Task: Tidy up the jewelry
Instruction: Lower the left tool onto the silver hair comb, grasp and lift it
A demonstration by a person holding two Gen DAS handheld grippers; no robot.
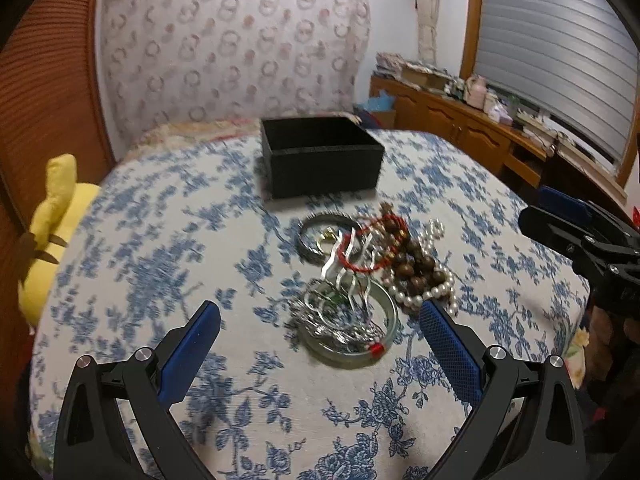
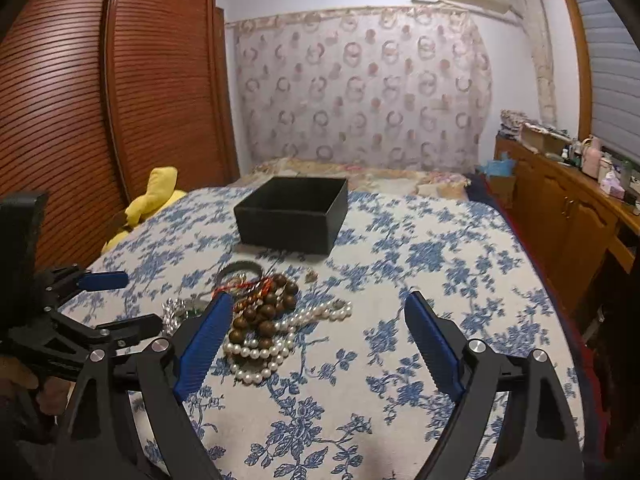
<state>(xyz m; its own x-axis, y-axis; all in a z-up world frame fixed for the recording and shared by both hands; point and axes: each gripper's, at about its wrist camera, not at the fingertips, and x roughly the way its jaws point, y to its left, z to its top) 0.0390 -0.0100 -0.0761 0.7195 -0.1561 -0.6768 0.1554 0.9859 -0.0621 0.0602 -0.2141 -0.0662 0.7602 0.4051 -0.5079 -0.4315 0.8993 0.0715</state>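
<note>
Here the open black box (image 1: 320, 156) sits mid-bed on the floral bedspread (image 1: 160, 248), nothing visible inside. Just before it lies the jewelry pile (image 1: 368, 268): pearl necklace (image 2: 260, 354), wooden beads (image 2: 264, 312), bangles. Left tongs (image 1: 320, 328) and right tongs (image 2: 320, 320) gape wide, holding nothing.

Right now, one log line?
left gripper: open over jewelry pile | right gripper: open | open black box: behind pile

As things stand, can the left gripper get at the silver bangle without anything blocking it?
Probably yes. The left gripper is open, its fingers spread either side of the silver bangle, with nothing between. But tangled chains lie inside the ring and may come along.
</note>
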